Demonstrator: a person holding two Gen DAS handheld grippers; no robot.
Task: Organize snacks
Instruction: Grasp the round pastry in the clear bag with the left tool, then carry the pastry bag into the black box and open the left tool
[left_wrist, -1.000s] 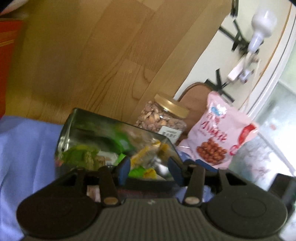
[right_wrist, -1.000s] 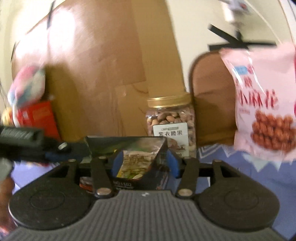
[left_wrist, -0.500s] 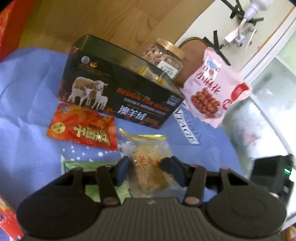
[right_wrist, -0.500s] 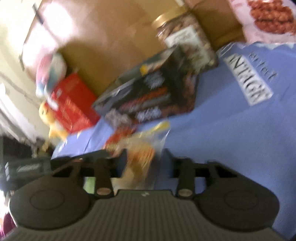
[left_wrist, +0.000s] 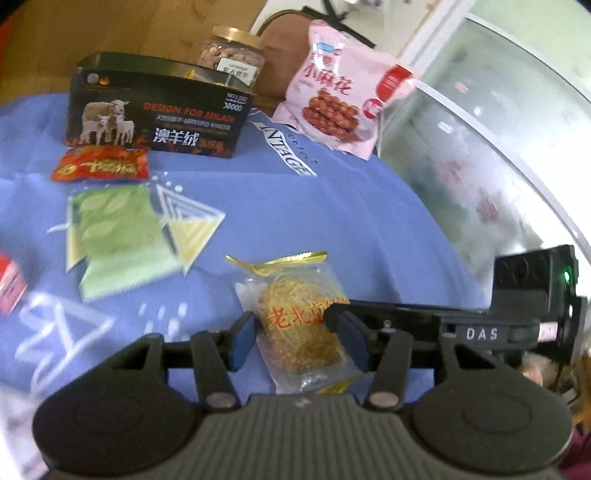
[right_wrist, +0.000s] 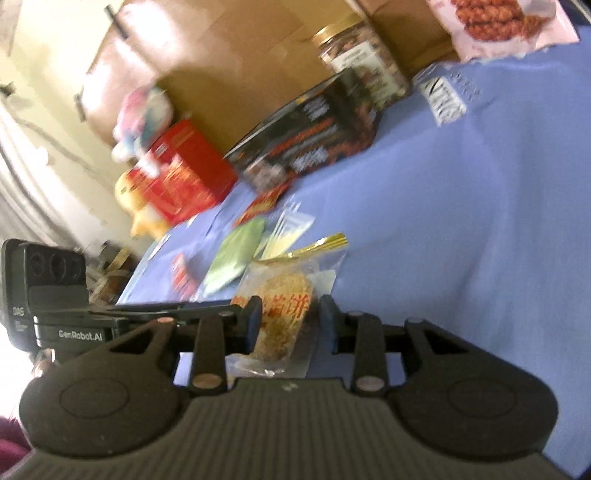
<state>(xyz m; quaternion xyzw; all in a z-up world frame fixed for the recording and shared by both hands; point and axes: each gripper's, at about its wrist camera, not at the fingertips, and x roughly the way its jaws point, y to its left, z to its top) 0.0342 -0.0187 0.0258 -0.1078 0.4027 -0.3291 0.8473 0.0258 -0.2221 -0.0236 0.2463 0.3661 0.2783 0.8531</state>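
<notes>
A clear-wrapped golden biscuit with a gold top seal (left_wrist: 299, 317) lies on the blue cloth (left_wrist: 332, 206). My left gripper (left_wrist: 295, 339) is open, its blue pads either side of the biscuit. My right gripper (right_wrist: 291, 321) is also open around the same biscuit (right_wrist: 284, 310), coming from the other side; its body shows at the right of the left wrist view (left_wrist: 480, 332). A green packet (left_wrist: 118, 236) and a red-orange packet (left_wrist: 103, 164) lie further out. The open black box with sheep pictures (left_wrist: 159, 118) stands at the back.
A nut jar with a gold lid (left_wrist: 232, 55) and a pink bag of twists (left_wrist: 340, 96) stand behind the box. A red box (right_wrist: 184, 173) and plush toys (right_wrist: 144, 110) sit at the cloth's far left. A glass door (left_wrist: 498, 129) is at the right.
Both grippers have dropped from the black box down to the cloth and now sit around the wrapped biscuit. The left gripper has moved closer over it.
</notes>
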